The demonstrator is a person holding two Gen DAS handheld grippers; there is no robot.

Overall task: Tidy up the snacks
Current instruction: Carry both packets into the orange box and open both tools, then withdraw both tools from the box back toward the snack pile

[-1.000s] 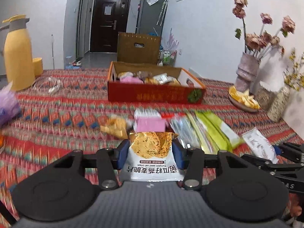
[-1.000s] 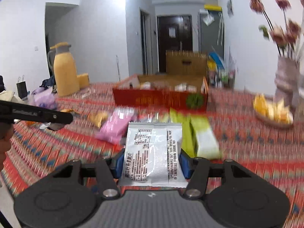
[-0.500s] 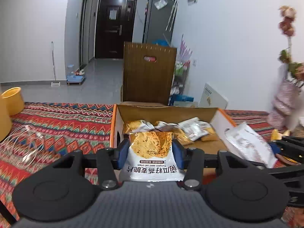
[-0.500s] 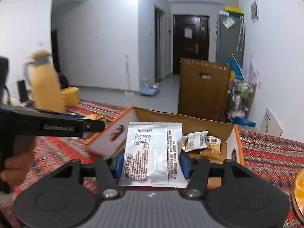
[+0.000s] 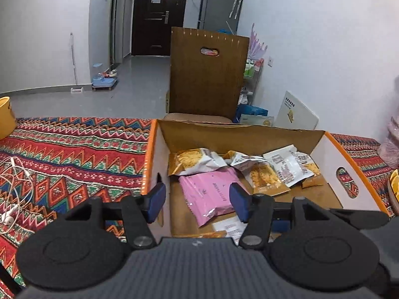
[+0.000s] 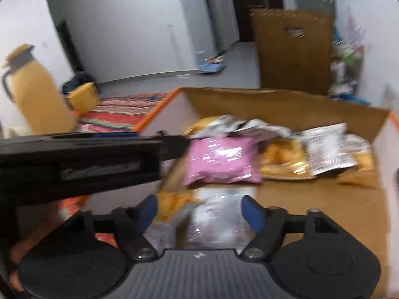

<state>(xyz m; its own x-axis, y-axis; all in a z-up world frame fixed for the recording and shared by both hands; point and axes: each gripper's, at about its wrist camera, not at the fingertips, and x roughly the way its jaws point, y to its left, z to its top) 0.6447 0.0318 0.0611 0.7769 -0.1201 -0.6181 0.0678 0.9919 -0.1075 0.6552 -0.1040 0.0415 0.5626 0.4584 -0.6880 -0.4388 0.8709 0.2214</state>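
An open cardboard box with orange rims holds a pink packet and several orange and silver snack packets. My left gripper hangs over the box's near left corner, its jaws opening with nothing between the pads. Just below it lies the oat crisp packet. In the blurred right wrist view, my right gripper is over the box, its jaws opening. The silver packet lies loose beneath it, beside the oat crisp packet. The left gripper crosses that view at left.
A patterned red cloth covers the table. White earphones lie at left, near a yellow cup. A yellow thermos stands further left. A brown chair back rises behind the box, and a pink vase stands at right.
Both grippers travelled from the loose snacks on the cloth to above the box. Each was shut on a packet, then opened, and both packets now lie in the box.
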